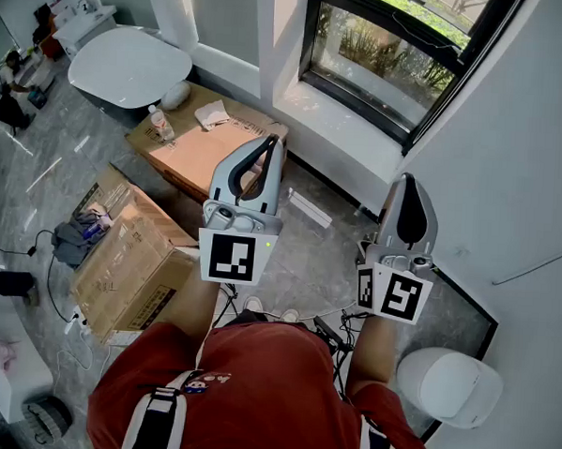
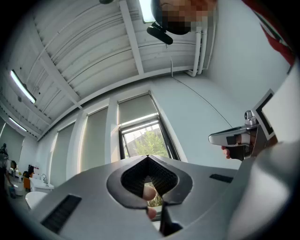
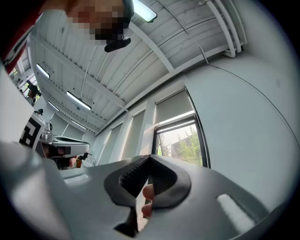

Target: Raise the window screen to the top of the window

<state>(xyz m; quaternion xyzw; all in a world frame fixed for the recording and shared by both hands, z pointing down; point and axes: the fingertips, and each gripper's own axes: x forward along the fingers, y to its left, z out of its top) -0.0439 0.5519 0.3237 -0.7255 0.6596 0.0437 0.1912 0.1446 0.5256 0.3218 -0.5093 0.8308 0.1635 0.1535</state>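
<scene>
The dark-framed window (image 1: 393,56) is set in the white wall ahead of me, with green trees behind the glass. In the left gripper view a pale screen (image 2: 136,107) covers only the top of the window (image 2: 146,140); the right gripper view shows the same screen (image 3: 174,108) above the bare glass (image 3: 182,143). My left gripper (image 1: 270,141) and right gripper (image 1: 407,180) are held up side by side, short of the window and touching nothing. Both are shut with nothing between the jaws (image 2: 147,157) (image 3: 150,157).
Two cardboard boxes (image 1: 134,258) (image 1: 205,149) lie on the floor at the left, one with a bottle (image 1: 159,123) on it. A white tub (image 1: 130,65) stands behind them. A white rounded object (image 1: 451,387) sits at the lower right. Cables trail near my feet.
</scene>
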